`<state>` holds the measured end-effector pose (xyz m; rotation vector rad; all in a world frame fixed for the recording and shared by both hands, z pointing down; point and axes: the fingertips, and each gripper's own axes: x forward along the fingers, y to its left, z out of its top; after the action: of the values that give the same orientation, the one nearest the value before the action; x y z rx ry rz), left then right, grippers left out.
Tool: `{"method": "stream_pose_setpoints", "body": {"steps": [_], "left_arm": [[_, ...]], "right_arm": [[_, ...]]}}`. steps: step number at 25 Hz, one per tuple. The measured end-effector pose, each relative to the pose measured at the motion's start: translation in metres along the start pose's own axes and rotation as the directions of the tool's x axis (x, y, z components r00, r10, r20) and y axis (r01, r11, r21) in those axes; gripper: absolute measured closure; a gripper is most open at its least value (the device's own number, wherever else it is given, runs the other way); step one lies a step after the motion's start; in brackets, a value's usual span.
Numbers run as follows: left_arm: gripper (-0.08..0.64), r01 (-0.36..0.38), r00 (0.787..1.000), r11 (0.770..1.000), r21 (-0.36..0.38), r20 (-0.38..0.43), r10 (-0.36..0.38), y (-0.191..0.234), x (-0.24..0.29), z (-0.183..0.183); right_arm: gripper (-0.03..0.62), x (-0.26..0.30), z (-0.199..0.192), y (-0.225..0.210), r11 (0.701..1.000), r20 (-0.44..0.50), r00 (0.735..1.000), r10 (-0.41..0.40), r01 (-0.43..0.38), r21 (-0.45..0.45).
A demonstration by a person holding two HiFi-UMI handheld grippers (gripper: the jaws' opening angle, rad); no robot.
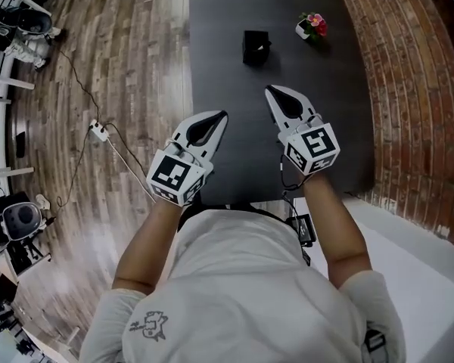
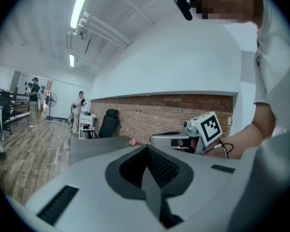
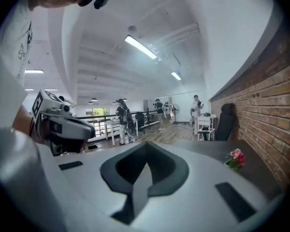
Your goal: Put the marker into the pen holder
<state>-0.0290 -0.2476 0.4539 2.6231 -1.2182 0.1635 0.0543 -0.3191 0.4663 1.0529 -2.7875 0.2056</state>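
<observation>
Close under us, left gripper and right gripper, both with jaws pressed together, empty. Ahead stands the holder, nearer the right one. We see no loose marker; a pale glint inside the holder may be it.

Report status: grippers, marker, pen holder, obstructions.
Left gripper shut, empty; right gripper shut, empty. Pen holder upright on table; marker not visible. Flower pot beside it, apart, not blocking.
</observation>
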Motion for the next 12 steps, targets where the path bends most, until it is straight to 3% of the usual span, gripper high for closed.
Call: {"method": "stream_pose_setpoints", "body": {"steps": [6, 12], "left_arm": [[0.549, -0.029, 0.995, 1.000, 0.007, 0.094, 0.028, -0.035, -0.032, 0.027], [0.549, -0.058, 0.991, 0.998, -0.013, 0.117, 0.059, -0.059, -0.058, 0.028]], "right_arm": [[0.588, -0.037, 0.022, 0.044, 0.996, 0.041, 0.996, 0.085, -0.084, -0.018], [0.588, -0.067, 0.035, 0.079, 0.992, 0.079, 0.989, 0.121, -0.118, -0.042]]}}
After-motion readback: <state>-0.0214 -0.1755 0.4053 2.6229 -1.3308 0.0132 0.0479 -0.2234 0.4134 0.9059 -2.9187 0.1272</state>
